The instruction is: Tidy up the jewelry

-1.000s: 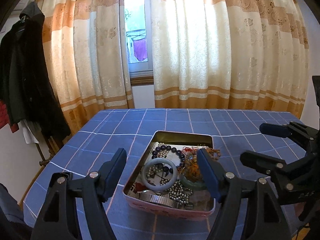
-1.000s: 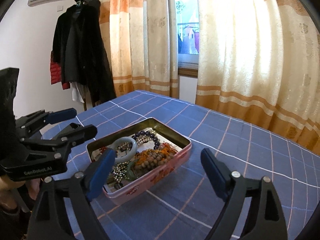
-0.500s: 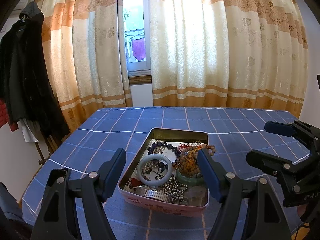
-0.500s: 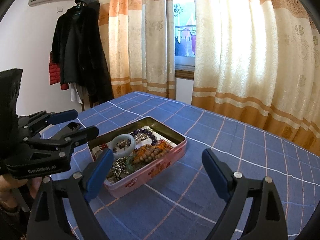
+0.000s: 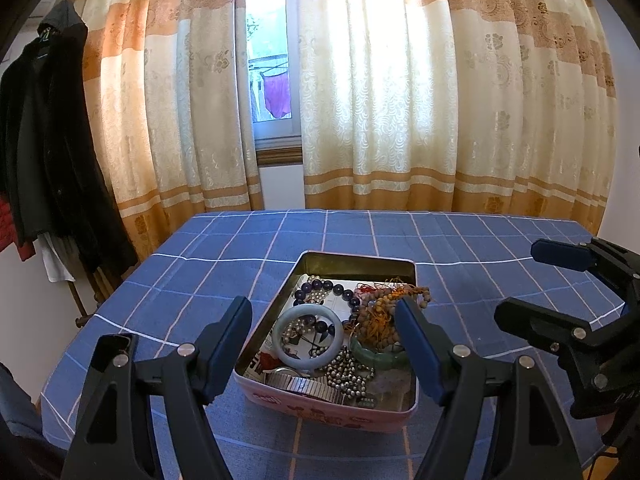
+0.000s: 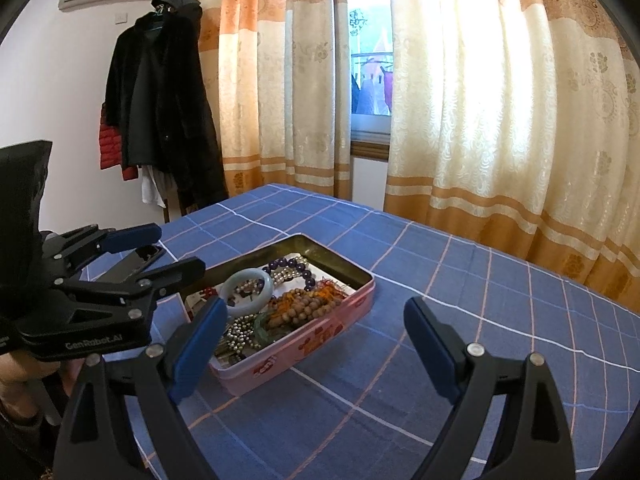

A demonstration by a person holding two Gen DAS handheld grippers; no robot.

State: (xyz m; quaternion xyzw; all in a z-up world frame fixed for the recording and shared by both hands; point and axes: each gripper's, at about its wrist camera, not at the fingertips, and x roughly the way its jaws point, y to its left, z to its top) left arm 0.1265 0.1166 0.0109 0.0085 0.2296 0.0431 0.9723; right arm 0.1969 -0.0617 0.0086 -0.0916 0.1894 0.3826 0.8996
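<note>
Jewelry all sits heaped in a pink tin (image 5: 334, 408) w/ no lid, mid-table: pale bangle (image 5: 309, 337), dark purple beads (image 5: 340, 290), wooden beads (image 6: 300, 309), steel bead chain (image 5: 347, 374).

Left gripper (image 5: 324, 344) hovers over the tin's near end, jaws wide, holding nothing. Right gripper (image 6: 316, 344) is also wide open and empty, just right of the tin.

Scene fits either pieces yet to be sorted out or all gathered in; can't tell which.

Blue checked tablecloth (image 6: 460, 280), curtains (image 5: 400, 100) over the window at the far side, dark coat (image 6: 160, 100) hanging far left.

Left fingers (image 5: 416, 344) hide the green bangle (image 5: 376, 354) partly.
</note>
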